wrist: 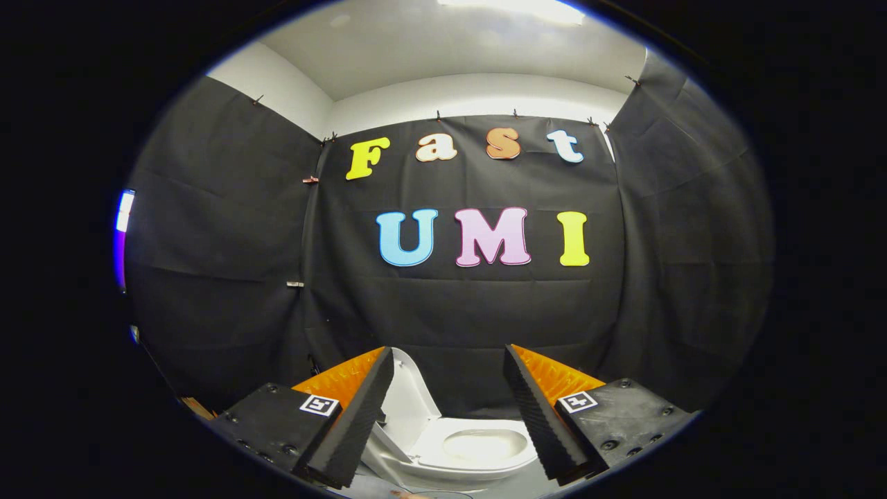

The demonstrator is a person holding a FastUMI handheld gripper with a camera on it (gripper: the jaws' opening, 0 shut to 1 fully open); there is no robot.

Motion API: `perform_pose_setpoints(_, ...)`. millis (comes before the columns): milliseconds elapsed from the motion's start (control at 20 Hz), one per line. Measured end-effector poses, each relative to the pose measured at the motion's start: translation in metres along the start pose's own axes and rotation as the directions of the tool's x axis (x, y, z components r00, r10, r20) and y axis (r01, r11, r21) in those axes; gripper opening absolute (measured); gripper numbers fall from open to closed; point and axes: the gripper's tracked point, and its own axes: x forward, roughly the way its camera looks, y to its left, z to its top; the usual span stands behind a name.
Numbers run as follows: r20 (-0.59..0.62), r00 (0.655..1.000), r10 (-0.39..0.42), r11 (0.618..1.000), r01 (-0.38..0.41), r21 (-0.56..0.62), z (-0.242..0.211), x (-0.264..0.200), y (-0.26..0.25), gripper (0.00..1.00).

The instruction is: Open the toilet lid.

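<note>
Tool (449,360) fingers apart, glossy toilet lid (409,402) raised

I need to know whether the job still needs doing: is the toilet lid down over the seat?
No, the toilet lid stands raised beside the bare seat, seen between the fingers of the open tool.

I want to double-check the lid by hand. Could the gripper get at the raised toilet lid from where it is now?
Probably yes. The gripper is open, and the toilet lid stands raised just ahead, close beside one finger. Nothing lies between them; the toilet bowl sits open below, between the fingers.
</note>
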Motion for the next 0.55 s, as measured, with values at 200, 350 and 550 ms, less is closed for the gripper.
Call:
perform_pose_setpoints(200, 0.000, 1.000, -0.001, 1.000, 0.001, -0.001, -0.0001, 0.0011, -0.0003, 0.99)
perform_pose_setpoints(350, 0.003, 1.000, -0.004, 1.000, 0.004, -0.001, 0.0013, -0.0006, -0.0007, 0.99)
perform_pose_setpoints(550, 0.004, 1.000, -0.005, 1.000, 0.005, 0.000, 0.0016, -0.0009, -0.0007, 0.99)
